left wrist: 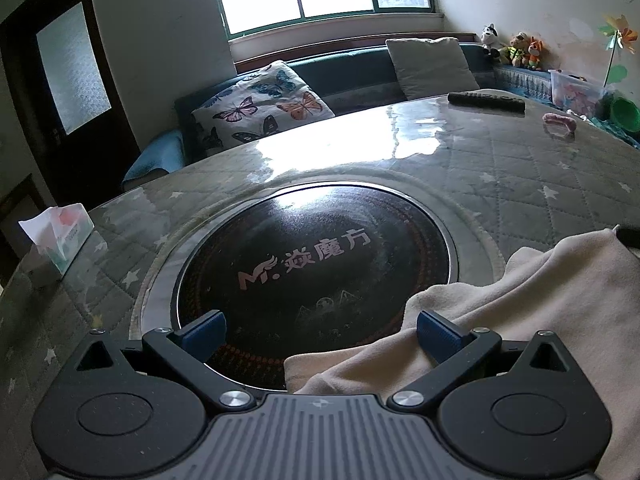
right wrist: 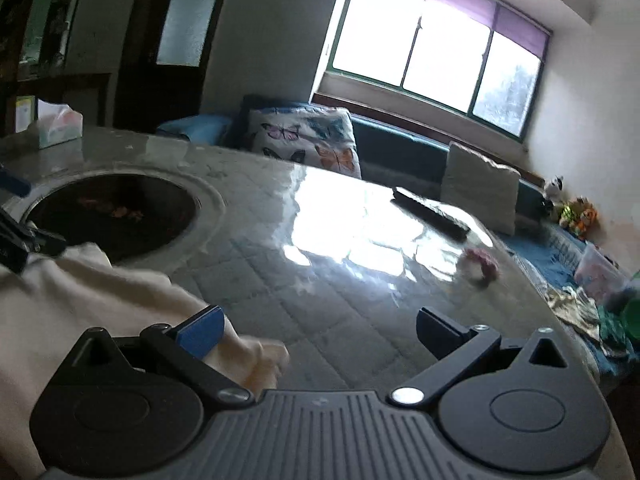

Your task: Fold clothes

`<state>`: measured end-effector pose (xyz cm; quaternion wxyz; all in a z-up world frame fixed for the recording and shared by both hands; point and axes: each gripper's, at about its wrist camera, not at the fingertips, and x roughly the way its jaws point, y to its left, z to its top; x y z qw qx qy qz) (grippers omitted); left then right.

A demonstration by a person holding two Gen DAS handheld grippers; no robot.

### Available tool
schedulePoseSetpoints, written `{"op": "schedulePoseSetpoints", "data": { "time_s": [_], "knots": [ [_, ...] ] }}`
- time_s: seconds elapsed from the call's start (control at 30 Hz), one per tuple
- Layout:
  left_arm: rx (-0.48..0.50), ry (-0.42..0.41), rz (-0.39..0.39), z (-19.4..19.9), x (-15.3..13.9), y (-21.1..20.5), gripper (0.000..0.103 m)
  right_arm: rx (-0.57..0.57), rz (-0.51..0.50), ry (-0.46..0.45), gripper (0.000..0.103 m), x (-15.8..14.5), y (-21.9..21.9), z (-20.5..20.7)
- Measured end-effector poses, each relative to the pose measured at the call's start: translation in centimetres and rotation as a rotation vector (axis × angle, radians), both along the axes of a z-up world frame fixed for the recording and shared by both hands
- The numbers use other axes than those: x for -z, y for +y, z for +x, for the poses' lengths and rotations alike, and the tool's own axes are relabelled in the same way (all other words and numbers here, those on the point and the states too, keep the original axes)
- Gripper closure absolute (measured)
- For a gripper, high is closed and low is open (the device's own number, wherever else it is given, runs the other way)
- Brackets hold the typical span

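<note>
Cream cloth (left wrist: 520,312) lies bunched on the quilted tabletop (left wrist: 540,200), spilling over the rim of the round black burner (left wrist: 312,272) set into it. My left gripper (left wrist: 322,338) has its jaws spread wide, holding nothing, the fabric's edge between them. My right gripper (right wrist: 320,334) is likewise wide and unloaded, its left finger (right wrist: 202,332) over the cloth (right wrist: 80,300). Farther off lie a remote (right wrist: 432,212) and a tissue box (left wrist: 60,232).

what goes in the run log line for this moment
left gripper: open | right gripper: open | cream garment: unheld, on table
</note>
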<state>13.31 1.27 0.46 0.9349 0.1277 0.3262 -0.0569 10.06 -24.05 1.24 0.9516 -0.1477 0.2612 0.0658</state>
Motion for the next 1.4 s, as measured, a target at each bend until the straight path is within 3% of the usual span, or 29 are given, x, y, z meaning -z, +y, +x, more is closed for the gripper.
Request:
{"op": "schedulePoseSetpoints", "data": {
  "time_s": [0.1,0.3,0.7,0.87,1.0,1.4],
  "knots": [
    [-0.006,-0.008,0.004,-0.3,-0.1,0.0,0.000,0.017,-0.027,0.029,0.000,1.1,-0.4,0.3],
    [-0.023,-0.025,-0.005,-1.5,-0.8,0.6,0.000,0.040,-0.032,-0.002,0.000,0.1,-0.6,-0.5],
    [-0.084,-0.018,-0.039,-7.6,-0.8,3.6,0.000,-0.027,0.003,-0.025,0.000,-0.8,0.2,-2.9],
    [-0.086,-0.021,-0.065,-10.0,-0.8,4.3,0.000,-0.125,0.056,-0.039,0.000,-1.7,1.9,-5.0],
    [-0.083,-0.035,-0.050,-11.5,-0.5,4.7,0.000,-0.240,0.011,-0.051,0.000,-1.6,4.4,-6.5],
    [-0.194,-0.035,-0.085,-13.0,-0.4,7.3,0.000,-0.510,-0.114,-0.038,0.000,0.2,10.1,-10.6]
  ]
}}
